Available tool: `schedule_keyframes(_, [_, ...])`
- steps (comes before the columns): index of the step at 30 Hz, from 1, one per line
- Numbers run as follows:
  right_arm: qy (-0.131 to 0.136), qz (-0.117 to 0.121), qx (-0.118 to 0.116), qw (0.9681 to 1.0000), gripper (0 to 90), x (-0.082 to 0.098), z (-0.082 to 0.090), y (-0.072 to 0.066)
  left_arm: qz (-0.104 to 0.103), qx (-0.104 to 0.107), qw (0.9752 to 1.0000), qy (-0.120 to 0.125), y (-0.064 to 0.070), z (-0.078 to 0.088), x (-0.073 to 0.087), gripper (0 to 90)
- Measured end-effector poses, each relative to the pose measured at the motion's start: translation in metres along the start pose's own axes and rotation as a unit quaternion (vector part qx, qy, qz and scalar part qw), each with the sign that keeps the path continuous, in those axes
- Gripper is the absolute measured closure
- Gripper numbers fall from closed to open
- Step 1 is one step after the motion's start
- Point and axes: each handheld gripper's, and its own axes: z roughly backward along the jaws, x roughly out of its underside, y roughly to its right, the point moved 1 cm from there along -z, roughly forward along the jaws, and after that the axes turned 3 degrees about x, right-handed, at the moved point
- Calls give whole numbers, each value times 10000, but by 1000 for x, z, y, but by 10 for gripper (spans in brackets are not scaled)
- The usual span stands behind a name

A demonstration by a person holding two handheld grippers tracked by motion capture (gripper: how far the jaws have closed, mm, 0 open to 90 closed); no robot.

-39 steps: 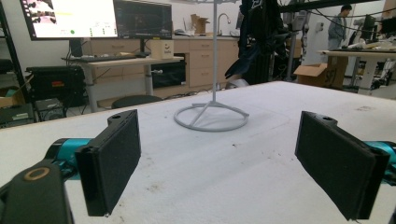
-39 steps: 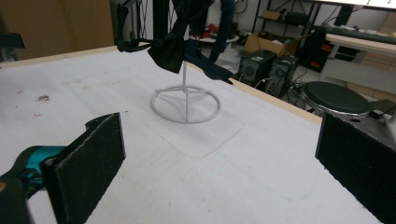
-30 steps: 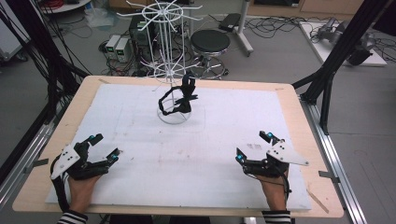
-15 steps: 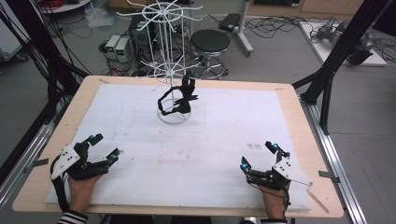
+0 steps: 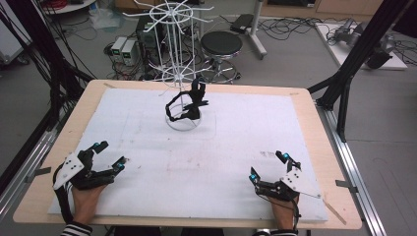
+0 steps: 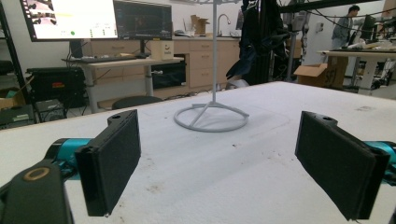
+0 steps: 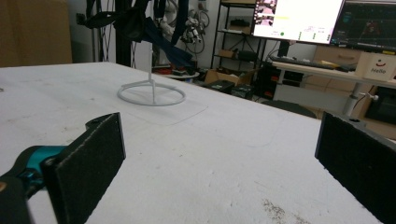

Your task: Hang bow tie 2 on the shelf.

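Left gripper (image 5: 112,156) rests low at the near left corner of the white mat (image 5: 236,142), jaws spread wide, nothing between them. Right gripper (image 5: 269,166) sits at the near right, jaws likewise wide apart and empty. White wire rack (image 5: 183,64) stands at the far middle of the mat on its ring base. A black strap (image 5: 189,104) hangs on it, well apart from both grippers.
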Motion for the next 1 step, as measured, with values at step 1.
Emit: schedule_keyframes(1, [-12,-20,-10,10000,8,0,0,0,-11,2,10000,-3,0,0,0,148])
